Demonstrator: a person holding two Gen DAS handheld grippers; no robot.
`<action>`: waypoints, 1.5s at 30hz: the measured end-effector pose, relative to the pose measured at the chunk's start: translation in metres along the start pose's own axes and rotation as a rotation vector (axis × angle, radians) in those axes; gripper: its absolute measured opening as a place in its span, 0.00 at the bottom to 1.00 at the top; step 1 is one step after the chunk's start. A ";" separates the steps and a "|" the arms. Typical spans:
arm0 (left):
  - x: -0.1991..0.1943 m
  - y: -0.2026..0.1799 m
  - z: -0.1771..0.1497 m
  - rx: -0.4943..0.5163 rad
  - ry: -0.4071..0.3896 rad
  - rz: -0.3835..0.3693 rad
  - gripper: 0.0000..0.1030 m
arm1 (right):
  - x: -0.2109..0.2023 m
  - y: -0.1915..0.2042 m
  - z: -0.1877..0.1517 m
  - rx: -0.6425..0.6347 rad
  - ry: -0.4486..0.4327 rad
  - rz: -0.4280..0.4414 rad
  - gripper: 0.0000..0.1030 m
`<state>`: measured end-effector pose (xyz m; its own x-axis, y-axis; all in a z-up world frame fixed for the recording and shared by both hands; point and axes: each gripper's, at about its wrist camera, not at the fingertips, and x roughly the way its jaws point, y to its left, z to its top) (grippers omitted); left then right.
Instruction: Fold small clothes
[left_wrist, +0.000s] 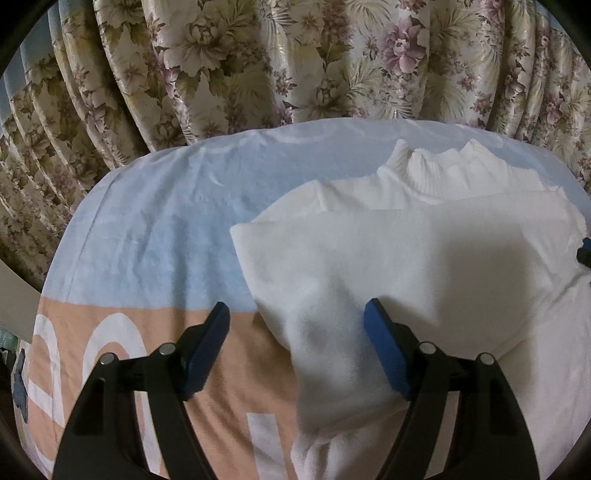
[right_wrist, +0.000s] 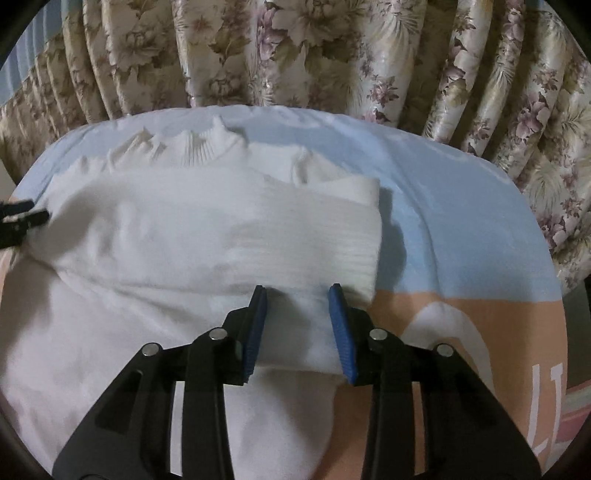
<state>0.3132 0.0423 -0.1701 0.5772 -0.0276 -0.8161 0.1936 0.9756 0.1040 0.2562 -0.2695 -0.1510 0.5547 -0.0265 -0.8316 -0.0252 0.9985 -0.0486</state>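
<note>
Both jaws open over white sweater (left_wrist: 388, 258), large letters unreadable on sheet (left_wrist: 147, 229)

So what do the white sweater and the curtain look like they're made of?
Sweater: apparently a soft matte knit, with ribbing on the collar and folded sleeve; fibre unclear. Curtain: seemingly a woven floral fabric with a slight satin sheen along its pleats.

sweater (left_wrist: 406, 251): 1 | bedsheet (left_wrist: 147, 221): 1 | curtain (left_wrist: 258, 55): 1 | gripper: 2

Matt ribbed-knit sweater (right_wrist: 207, 229), glossy floral curtain (right_wrist: 332, 55)
</note>
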 end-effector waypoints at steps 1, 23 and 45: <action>0.000 0.000 0.000 0.000 0.000 -0.001 0.74 | -0.001 -0.005 -0.002 0.010 0.002 0.005 0.34; -0.080 -0.031 -0.035 -0.065 -0.018 -0.124 0.87 | -0.051 0.018 -0.028 0.023 -0.113 0.101 0.61; -0.187 -0.045 -0.112 -0.165 -0.056 -0.003 0.96 | -0.197 0.078 -0.098 0.146 -0.162 0.034 0.97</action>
<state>0.1076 0.0278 -0.0854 0.6207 -0.0377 -0.7831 0.0646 0.9979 0.0031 0.0633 -0.1914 -0.0458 0.6819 0.0032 -0.7314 0.0686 0.9953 0.0683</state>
